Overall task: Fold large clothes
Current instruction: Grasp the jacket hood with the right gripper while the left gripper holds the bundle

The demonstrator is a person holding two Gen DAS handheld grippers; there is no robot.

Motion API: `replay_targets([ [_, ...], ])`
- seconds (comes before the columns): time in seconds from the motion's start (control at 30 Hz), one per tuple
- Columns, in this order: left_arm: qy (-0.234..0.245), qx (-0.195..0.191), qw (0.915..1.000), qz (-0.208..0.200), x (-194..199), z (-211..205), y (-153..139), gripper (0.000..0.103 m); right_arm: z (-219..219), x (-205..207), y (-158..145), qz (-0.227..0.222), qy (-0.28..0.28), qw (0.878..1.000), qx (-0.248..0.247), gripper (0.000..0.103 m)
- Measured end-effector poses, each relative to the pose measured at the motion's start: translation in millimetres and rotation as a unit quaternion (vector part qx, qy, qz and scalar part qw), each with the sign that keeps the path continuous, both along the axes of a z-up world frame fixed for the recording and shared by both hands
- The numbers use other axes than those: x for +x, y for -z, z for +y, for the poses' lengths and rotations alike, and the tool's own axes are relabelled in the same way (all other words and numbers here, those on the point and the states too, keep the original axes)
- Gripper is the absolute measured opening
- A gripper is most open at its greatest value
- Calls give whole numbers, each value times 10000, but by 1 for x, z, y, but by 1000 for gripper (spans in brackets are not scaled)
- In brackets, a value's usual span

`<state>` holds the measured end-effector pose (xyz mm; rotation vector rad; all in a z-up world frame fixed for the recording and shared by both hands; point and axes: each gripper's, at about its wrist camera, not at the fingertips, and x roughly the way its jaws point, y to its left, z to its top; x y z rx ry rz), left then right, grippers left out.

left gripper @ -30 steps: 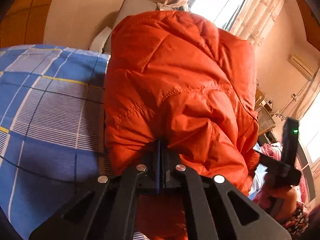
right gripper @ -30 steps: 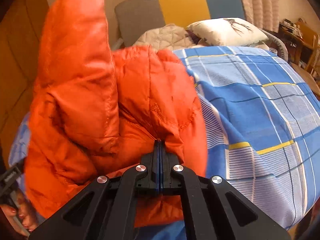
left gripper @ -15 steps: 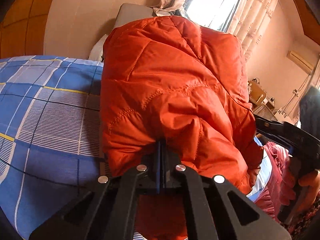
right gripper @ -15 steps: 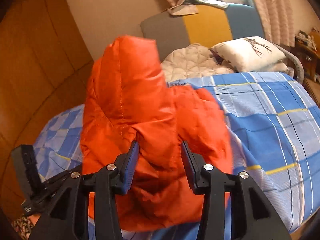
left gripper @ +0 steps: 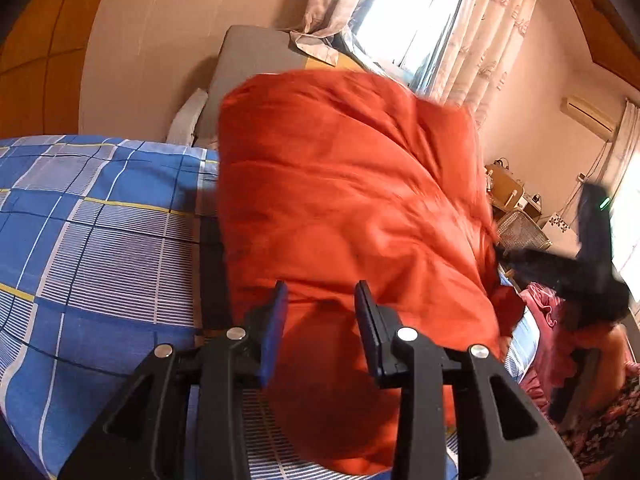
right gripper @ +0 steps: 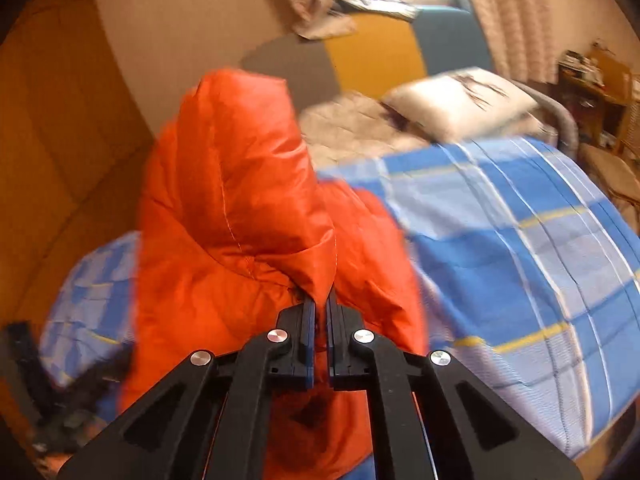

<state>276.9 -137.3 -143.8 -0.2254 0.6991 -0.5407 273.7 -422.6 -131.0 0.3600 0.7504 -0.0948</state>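
Now the left gripper point(left gripper: 320, 296) has just been opening, jaws apart over the jacket point(left gripper: 344, 200); the right gripper point(right gripper: 320, 304) has just closed, pinching a fold of it.

The orange jacket point(right gripper: 240, 216) is puffy quilted cloth with a slight sheen. The checked bedsheet point(left gripper: 100, 240) is matt woven cloth. Both grippers' arms are matt black plastic with shiny metal screws; the wall panels point(right gripper: 52, 120) look like smooth wood.
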Motion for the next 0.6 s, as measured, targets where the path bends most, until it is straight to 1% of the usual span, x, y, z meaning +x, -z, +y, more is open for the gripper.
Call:
replay_targets([
  [0.03,35,2,10000,76,2,-2,2,34,-11,1,16,102,173,9997,161,3],
  [0.1,142,-69,9998,141,5,-7,4,41,-19,2,31,154,352,9990,237,3],
  [0.13,187,-26,9997,139,5,-11,4,41,-18,4,38,200,349,9990,169,3],
  [0.17,214,110,9996,122,6,-17,4,41,-14,7,42,225,315,9993,-11,3],
  [0.23,224,375,9990,83,9,-25,5,42,-8,10,45,175,278,9991,-270,3],
  [0.27,206,376,9990,106,10,-25,5,42,-8,10,44,206,288,9988,-324,3],
  [0.3,190,301,9992,169,12,-23,5,41,-8,9,42,224,281,9989,-302,3],
  [0.33,174,255,9993,216,13,-22,5,42,-9,8,39,203,287,9991,-243,6],
  [0.4,101,196,9993,307,15,-18,5,42,-13,0,25,1,348,9994,-20,16],
  [0.43,79,184,9993,316,14,-18,5,42,-15,-5,19,-112,393,9992,10,29],
  [0.47,49,177,9993,325,14,-18,6,42,-16,-16,6,-390,496,9980,13,51],
  [0.5,28,150,9993,340,14,-17,6,42,-17,-22,-1,-605,487,9970,52,62],
  [0.53,25,123,9993,347,14,-16,6,42,-15,-25,-9,-776,352,9963,113,68],
  [0.57,26,107,9993,347,13,-17,6,42,-10,-24,-13,-796,225,9965,119,68],
  [0.6,25,123,9994,330,13,-18,5,42,-4,-18,-17,-711,50,9974,87,68],
])
